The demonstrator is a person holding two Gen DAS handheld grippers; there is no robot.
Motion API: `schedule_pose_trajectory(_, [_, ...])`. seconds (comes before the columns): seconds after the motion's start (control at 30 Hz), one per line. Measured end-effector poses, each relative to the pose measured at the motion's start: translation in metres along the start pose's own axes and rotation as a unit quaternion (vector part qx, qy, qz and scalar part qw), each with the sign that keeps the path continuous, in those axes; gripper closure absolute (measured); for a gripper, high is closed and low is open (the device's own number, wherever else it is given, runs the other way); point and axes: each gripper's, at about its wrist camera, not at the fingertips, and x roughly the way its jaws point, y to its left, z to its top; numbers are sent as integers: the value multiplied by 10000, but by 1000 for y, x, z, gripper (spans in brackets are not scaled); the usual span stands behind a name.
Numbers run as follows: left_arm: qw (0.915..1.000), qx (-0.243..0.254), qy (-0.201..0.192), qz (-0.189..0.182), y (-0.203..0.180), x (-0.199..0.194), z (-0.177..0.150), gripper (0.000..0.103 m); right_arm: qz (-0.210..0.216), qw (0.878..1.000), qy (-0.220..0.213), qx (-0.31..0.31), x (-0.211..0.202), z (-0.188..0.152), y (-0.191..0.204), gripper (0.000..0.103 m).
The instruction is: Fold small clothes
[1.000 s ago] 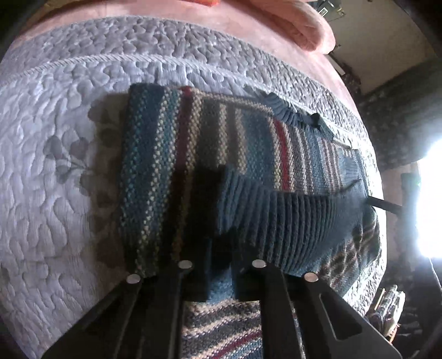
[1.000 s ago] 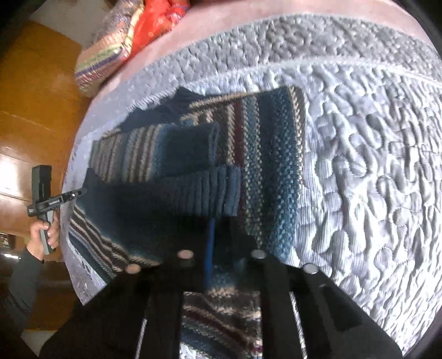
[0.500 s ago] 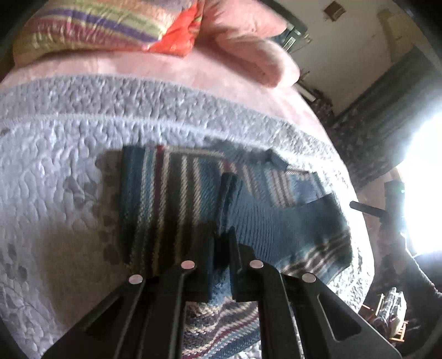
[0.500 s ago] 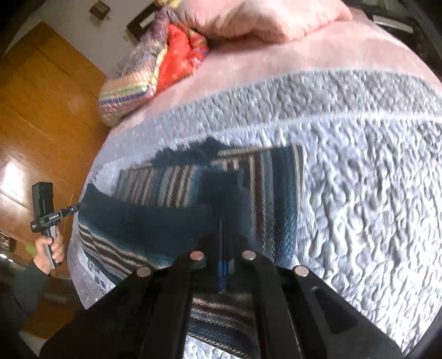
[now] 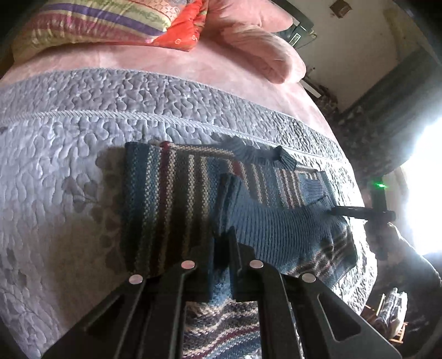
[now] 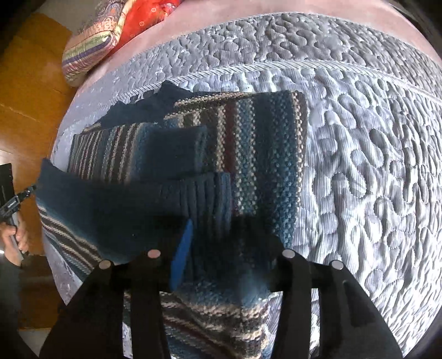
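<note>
The striped sweater (image 5: 165, 204) lay on the grey quilted bedspread (image 5: 55, 165), its body folded into a rough rectangle, stripes running away from the camera in dark blue, tan and maroon. In the left wrist view the bare quilt took up the whole left side. The left gripper (image 5: 221, 248) was clamped tight on the sweater's near edge (only a thin fold of blue knit showed between the two fingers, which were nearly touching). Right of that, a ribbed blue sleeve (image 5: 276, 229) crossed over the striped body toward the far side, where the other gripper showed as a dark rod, with a green light glowing on it. Behind it all sat a pink blanket (image 5: 138, 58), a pink pillow (image 5: 257, 47) and a striped cushion (image 5: 83, 24) with a red end.

From the right wrist view, a hand (image 6: 16, 234) holding the other gripper's handle peeked in at the far left, beside wooden flooring (image 6: 22, 91). The sleeve stretched from there across the sweater. The right gripper (image 6: 229, 256) had its fingers spread wide apart, gripping nothing, hanging just over the sweater's near edge; one blue pad (image 6: 182, 256) was plainly visible. Past the sweater's right edge was just more bumpy quilt.
</note>
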Motion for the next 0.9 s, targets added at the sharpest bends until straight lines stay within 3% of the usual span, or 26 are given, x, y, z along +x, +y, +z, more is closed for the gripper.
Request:
schedule_pose_trajectory(0.03, [10000, 15, -16, -19, -1, -2, 0, 95, 111, 9999, -26, 33, -3, -2, 0, 89])
schedule_pose_trajectory(0.07, [10000, 21, -31, -42, -2, -4, -1, 95, 104, 9999, -133, 10, -8, -4, 1, 93])
schedule_pose_trajectory(0.33, [9983, 178, -499, -251, -23, -39, -6, 95, 172, 9934, -1119, -157, -80, -27, 19, 96])
schedule_pose_trajectory(0.53, [9935, 390, -1059, -139, -33, -79, 34, 95, 249, 9802, -1950, -236, -142, -2, 31, 96])
schedule_pose_trajectory(0.67, [9941, 363, -1023, 11, -22, -65, 75, 95, 218, 9786, -2038, -170, -145, 37, 32, 96])
schedule_pose_trajectory(0.9, [9979, 47, -523, 384, 14, 1, 133, 95, -49, 9837, -1794, 85, -103, 97, 14, 96])
